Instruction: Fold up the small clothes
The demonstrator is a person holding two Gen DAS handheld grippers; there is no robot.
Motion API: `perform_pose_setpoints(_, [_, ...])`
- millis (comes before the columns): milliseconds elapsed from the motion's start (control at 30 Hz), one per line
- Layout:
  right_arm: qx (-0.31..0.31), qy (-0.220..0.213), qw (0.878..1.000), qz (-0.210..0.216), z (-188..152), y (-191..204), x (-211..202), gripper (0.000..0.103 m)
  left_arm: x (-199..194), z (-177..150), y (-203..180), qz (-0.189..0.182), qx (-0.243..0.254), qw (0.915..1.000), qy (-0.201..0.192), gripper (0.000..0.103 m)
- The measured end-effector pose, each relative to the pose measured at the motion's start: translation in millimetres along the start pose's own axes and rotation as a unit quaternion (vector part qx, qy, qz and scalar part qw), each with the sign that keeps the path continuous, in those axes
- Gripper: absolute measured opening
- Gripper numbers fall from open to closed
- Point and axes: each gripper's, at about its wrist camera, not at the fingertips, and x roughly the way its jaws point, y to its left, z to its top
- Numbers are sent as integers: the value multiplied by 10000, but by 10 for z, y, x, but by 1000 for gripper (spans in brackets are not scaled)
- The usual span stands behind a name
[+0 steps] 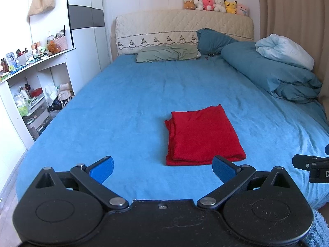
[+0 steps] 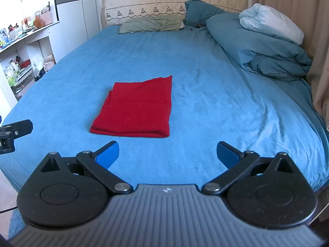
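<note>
1. On the blue bed (image 1: 127, 107), in the middle of the left wrist view, lay a red garment (image 1: 203, 135), folded into a flat rectangle with its layered edges showing at its left and near sides
2. In the right wrist view the same red garment (image 2: 137, 111) sat left of centre, its near folded edge towards the bottom of the frame
3. The left gripper (image 1: 162, 169) filled the bottom of its view, its jaws spread wide and holding nothing; its blue pads (image 1: 102, 169) stood apart from the garment, though the right pad overlapped the garment's near edge in the picture
4. The right gripper (image 2: 167, 156) was likewise wide open and empty at the bottom of its view, with the garment just beyond its left pad (image 2: 108, 155)
5. Each gripper showed at the other view's edge: the right one at the right edge of the left wrist view, the left one at the left edge of the right wrist view
6. At the top of the left wrist view a cream headboard (image 1: 185, 22) carried a row of plush toys (image 1: 216, 5); below it lay a green pillow (image 1: 166, 53), and a bundled blue duvet (image 1: 273, 72) sat in the upper right
7. At the left edge stood white shelves (image 1: 30, 78) crowded with small items
</note>
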Motion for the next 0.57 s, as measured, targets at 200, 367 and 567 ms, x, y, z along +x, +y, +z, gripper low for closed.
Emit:
perform_pose_setpoints(200, [-4,-3,10000,-1,0,-7,3,103,7,-4,-7,46,34,10000,-13,103])
perform_pose_setpoints(367, [-3,-3,10000,3,-1,-17,7,103,30,-22,-43,51,42,10000,-70,103])
perform_pose_setpoints(567, [5,-3,10000,4,5,-20,9,103,67,-36,-31,28,-17,10000,-58,103])
